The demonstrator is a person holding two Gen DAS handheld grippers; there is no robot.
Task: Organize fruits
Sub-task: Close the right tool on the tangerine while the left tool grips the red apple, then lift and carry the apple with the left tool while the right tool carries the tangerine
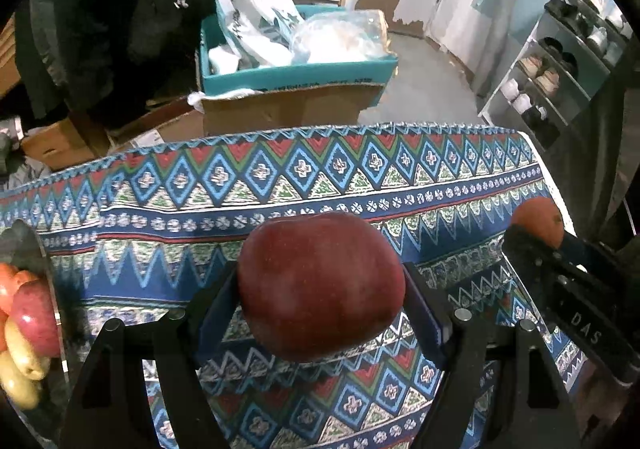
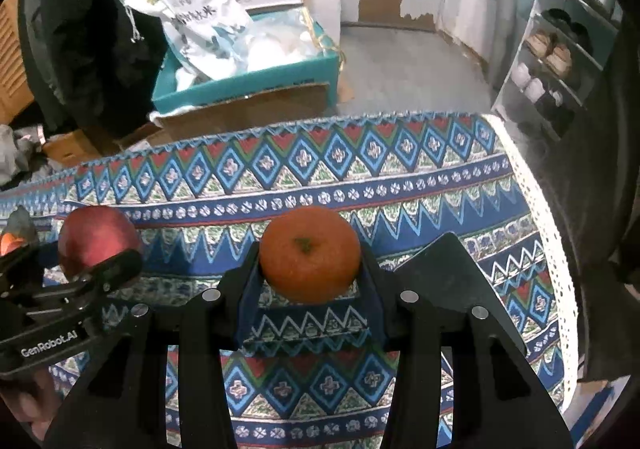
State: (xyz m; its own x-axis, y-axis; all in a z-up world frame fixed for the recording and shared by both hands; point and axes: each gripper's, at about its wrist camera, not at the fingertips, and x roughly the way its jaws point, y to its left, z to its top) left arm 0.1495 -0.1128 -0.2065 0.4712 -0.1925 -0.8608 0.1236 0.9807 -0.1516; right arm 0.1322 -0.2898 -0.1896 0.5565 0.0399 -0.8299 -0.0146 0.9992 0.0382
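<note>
A large dark red apple (image 1: 320, 285) sits between the pads of my left gripper (image 1: 322, 289), which is shut on it and holds it above the patterned tablecloth (image 1: 280, 185). My right gripper (image 2: 310, 269) is shut on an orange (image 2: 310, 255), its stem end facing the camera. From the right wrist view the apple (image 2: 96, 237) shows at the left, behind the left gripper's black body. From the left wrist view the orange (image 1: 538, 223) peeks over the right gripper's body at the right. A glass bowl (image 1: 28, 249) at the far left holds red and yellow fruit.
Beyond the table's far edge stand a cardboard box (image 1: 288, 109) and a teal box (image 1: 296, 73) filled with white bags. A shoe rack (image 1: 560, 65) stands at the right by the wall. Dark clothing hangs at the back left. The cloth's lace edge (image 2: 556, 249) marks the table's right side.
</note>
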